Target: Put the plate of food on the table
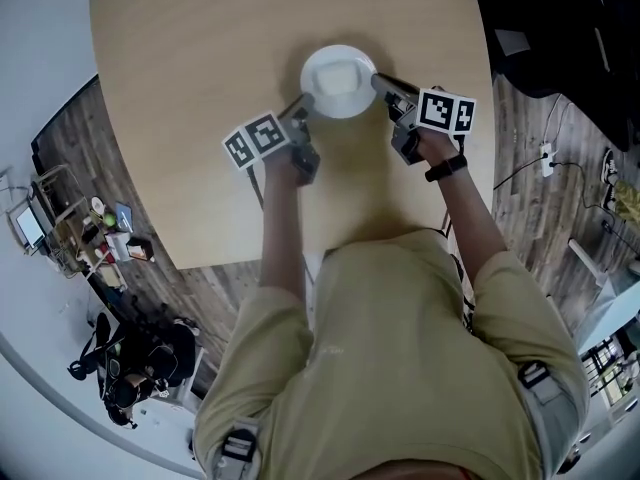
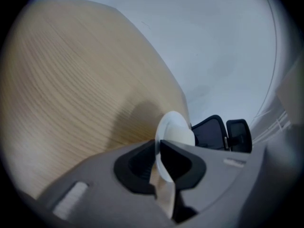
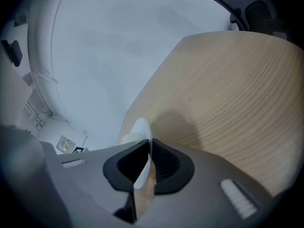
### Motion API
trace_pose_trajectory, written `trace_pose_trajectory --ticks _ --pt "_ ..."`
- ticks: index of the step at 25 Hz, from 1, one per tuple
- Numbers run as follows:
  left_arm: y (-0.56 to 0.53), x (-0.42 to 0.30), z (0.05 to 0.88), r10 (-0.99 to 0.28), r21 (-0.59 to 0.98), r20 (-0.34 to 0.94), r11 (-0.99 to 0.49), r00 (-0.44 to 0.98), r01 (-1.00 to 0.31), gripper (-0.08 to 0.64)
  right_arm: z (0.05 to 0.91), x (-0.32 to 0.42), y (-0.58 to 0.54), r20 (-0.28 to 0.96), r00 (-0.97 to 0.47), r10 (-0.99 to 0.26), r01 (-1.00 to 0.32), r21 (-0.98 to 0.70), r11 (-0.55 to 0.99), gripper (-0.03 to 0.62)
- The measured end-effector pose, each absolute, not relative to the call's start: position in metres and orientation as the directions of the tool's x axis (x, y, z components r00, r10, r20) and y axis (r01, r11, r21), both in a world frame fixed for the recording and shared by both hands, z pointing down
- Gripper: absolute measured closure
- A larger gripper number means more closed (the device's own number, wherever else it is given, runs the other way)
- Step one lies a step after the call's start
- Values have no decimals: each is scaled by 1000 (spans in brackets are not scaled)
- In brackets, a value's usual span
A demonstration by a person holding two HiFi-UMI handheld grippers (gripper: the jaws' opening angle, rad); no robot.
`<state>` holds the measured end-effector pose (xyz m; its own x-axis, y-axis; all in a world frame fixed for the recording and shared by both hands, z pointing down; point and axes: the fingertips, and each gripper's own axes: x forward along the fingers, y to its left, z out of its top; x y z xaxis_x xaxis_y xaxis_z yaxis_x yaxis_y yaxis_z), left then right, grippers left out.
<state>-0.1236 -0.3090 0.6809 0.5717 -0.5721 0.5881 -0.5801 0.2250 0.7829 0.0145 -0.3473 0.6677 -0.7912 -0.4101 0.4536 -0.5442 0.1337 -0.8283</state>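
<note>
Gripping the white plate [image 1: 340, 80] from both sides: left gripper [image 1: 303, 108] on its left rim, right gripper [image 1: 384, 84] on its right rim.

Left gripper view: jaws narrow, black pads [image 2: 135, 165] pinching the thin rim edge-on. A pale mound of food [image 2: 181, 130] sits on the plate.

Right gripper view: jaws nearly together, clamped on the opposite rim.

Plate is over the far middle of the light wooden table [image 1: 180, 88]. A dark shadow [image 2: 137, 118] falls on the wood beside it. Contact with the tabletop: cannot tell.

Black office chair [image 2: 213, 129] stands beyond the table edge.
</note>
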Motion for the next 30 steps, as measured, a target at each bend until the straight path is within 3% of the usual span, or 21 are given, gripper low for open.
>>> trace_pose_trajectory --ticks 30 --pt "-322 -135 707 -570 705 671 293 473 -646 520 701 4 -360 574 -705 -417 -645 -763 39 563"
